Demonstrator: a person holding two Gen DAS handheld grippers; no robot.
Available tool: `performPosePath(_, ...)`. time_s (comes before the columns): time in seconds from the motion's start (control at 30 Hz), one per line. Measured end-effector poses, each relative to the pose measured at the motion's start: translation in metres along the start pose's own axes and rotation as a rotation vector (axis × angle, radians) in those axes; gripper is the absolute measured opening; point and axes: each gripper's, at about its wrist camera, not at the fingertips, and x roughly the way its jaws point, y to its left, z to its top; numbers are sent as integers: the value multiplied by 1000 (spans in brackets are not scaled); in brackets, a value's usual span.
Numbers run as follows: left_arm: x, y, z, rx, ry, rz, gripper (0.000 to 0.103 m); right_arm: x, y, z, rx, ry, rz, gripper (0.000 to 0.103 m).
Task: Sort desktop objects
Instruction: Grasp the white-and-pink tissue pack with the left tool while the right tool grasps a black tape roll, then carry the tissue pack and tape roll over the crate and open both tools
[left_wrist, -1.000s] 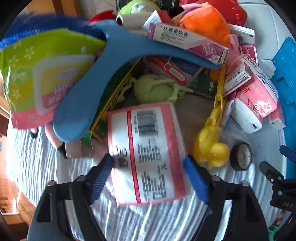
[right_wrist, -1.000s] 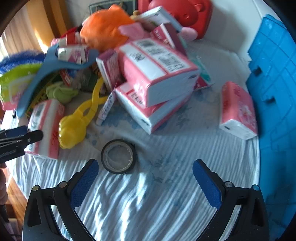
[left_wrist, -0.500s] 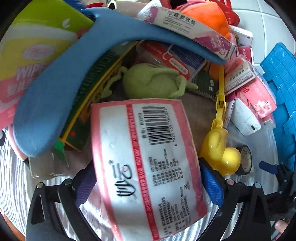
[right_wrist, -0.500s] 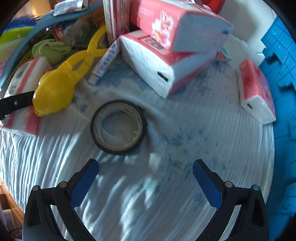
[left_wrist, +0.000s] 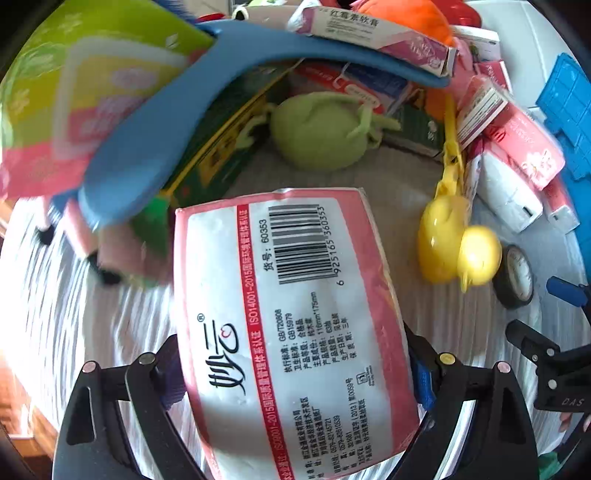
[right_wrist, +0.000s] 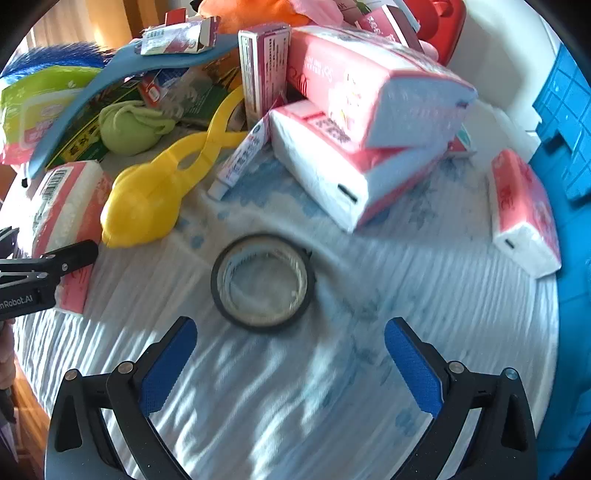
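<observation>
A pink and white tissue pack with a barcode label fills the left wrist view. My left gripper has its blue pads on both sides of the pack and grips it. The same pack shows at the left of the right wrist view, with a left gripper finger on it. A black tape roll lies flat on the striped cloth just ahead of my right gripper, which is open and empty. The roll also shows in the left wrist view.
A yellow duck-shaped clip lies left of the roll. Stacked tissue packs, one more pack, a tube, a green pouch, a blue shoehorn and boxes crowd the far side. A blue crate stands right.
My left gripper has moved in around the tissue pack and closed on it. My right gripper has moved toward the tape roll, which now lies close ahead between the open fingers.
</observation>
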Motion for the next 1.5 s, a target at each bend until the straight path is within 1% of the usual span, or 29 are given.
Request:
performPosePath(0.1,-9,-3,-13,3,10,48,92,-1,0,-14,-5,9,17,103)
performPosePath(0.17,-14,-4,-20,6,16,63,92,-2,-1,-24,3,22,34,103)
performPosePath(0.2,-16,-4,-24,5,19,73,92,-6,0,-31,-6,15,30,103)
performPosePath(0.3,-23,-4,-33,-1,19,84,92,-11,-2,-43,-17,0,21,103)
performPosePath(0.43,-30,1,-41,-29,14,71,92,-15,-2,-52,-27,-18,7,103)
performPosePath(0.53,-34,3,-44,-35,18,70,92,-19,-4,-52,-2,-5,48,103)
performPosePath(0.6,-36,1,-43,-13,21,78,92,-24,-7,-48,35,-8,68,103)
performPosePath(0.7,-40,-1,-37,23,18,94,92,-31,-13,-36,89,-34,90,103)
performPosePath(0.77,-42,0,-30,29,13,102,92,-33,-13,-25,101,-42,83,102)
performPosePath(0.8,-43,2,-27,27,10,99,92,-32,-12,-22,98,-43,80,97)
performPosePath(0.87,-48,4,-15,30,-5,81,92,-28,-7,-10,85,-44,76,90)
performPosePath(0.93,-54,4,-4,54,-24,75,92,-21,-2,3,79,-37,70,73)
performPosePath(1.0,-62,3,4,90,-50,76,92,-10,2,14,82,-26,48,68)
performPosePath(1.03,-67,2,7,110,-61,73,92,-5,3,17,81,-11,39,62)
performPosePath(1.07,-69,3,8,121,-66,72,92,-4,8,19,61,-21,1,59)
performPosePath(1.1,-74,3,11,138,-76,73,92,-4,12,21,47,-14,-19,57)
performPosePath(1.13,-80,4,13,155,-91,74,92,-5,14,21,48,-15,-30,56)
performPosePath(1.2,-92,4,16,175,-118,73,92,-13,16,19,58,-29,-42,56)
performPosePath(1.3,-120,0,22,196,-171,43,92,-47,16,16,102,-89,-29,56)
performPosePath(1.37,-150,34,-8,211,-211,19,92,-75,15,16,126,-144,-14,56)
performPosePath(1.4,-167,29,-7,226,-248,8,92,-97,16,18,131,-185,-23,56)
performPosePath(1.43,-149,14,37,232,-267,6,92,-110,5,19,135,-216,-30,56)
performPosePath(1.47,-163,7,41,241,-297,-1,92,-125,-13,31,141,-250,-33,56)
performPosePath(1.5,-180,1,43,248,-332,-23,92,-149,-6,27,149,-295,-41,56)
